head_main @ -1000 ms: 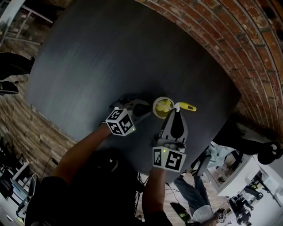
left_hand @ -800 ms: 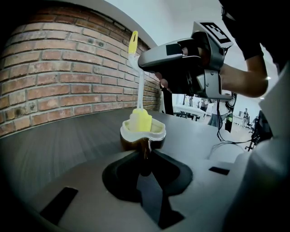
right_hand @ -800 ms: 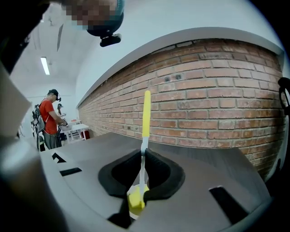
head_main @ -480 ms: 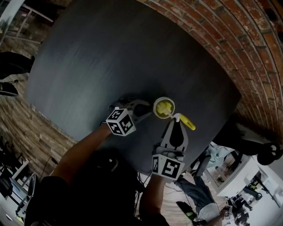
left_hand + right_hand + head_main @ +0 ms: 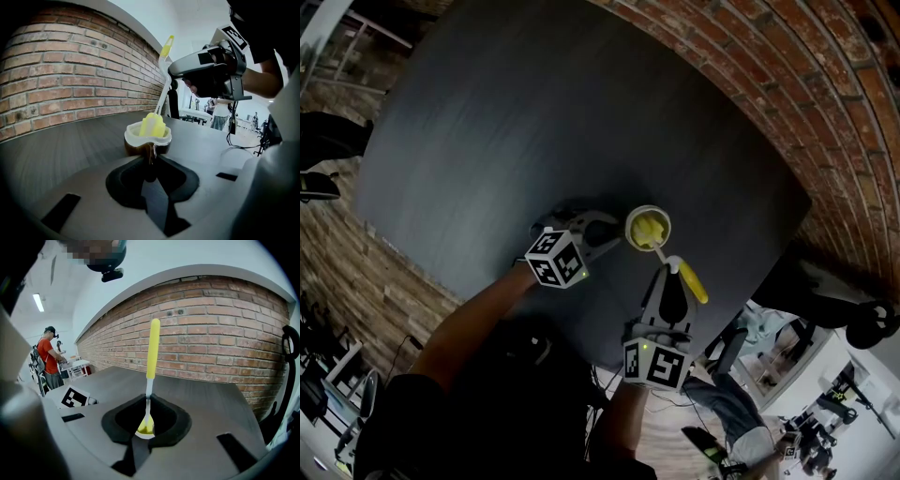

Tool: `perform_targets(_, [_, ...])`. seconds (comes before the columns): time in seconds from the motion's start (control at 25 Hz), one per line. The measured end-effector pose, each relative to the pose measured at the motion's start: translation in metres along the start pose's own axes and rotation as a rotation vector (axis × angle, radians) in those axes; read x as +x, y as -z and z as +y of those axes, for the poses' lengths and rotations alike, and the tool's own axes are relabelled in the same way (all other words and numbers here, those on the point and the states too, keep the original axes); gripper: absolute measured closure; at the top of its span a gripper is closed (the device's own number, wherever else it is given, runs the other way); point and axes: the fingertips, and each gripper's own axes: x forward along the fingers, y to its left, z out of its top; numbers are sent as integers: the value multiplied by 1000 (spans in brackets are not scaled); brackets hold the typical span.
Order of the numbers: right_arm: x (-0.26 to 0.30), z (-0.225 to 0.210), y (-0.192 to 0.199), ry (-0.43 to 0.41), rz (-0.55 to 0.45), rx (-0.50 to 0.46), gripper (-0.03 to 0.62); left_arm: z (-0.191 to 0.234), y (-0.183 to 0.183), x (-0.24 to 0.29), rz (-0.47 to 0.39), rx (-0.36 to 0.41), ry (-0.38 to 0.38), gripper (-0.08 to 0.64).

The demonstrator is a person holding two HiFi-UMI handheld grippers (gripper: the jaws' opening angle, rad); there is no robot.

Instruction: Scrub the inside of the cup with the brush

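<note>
A small cup [image 5: 648, 228] with a pale rim stands on the dark table [image 5: 534, 122]. My left gripper [image 5: 607, 236] is shut on its handle from the left; in the left gripper view the cup [image 5: 147, 140] sits just past the jaws. The brush [image 5: 689, 279] has its yellow head [image 5: 153, 125] down inside the cup. Its thin stem runs up to a yellow handle [image 5: 152, 348]. My right gripper [image 5: 667, 269] comes from the near side and is shut on the stem, which shows pinched between the jaws [image 5: 146, 404]. The cup's inside is mostly hidden by the brush head.
A brick wall [image 5: 787, 84] curves round the table's far right side. The table's near edge [image 5: 712, 328] lies close under my right gripper. A person in a red shirt [image 5: 47, 357] stands far off by white tables. Office furniture shows beyond the edge [image 5: 787, 375].
The brush handle's free end has swung from pointing right toward the near table edge. My right gripper has drawn slightly back toward me. The left gripper and cup have stayed still.
</note>
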Motion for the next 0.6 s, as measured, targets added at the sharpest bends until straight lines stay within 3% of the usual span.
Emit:
perform_targets(0.24, [-8,1,7,-11,13,32,548,0,-1,-1,-2,0,-2,483])
perform_targets(0.36, [-11,3,8,19,54,-59,548,0,0,-1,-2,-1,-3,483])
perform_targets(0.48, [-8,6,-1,78,9,-192,548,0,0,-1,-1,-1,-4,483])
perform_targets(0.6, [-5,11,-3,76,-13,-231,548,1,0,-1,-1,0,-2,483])
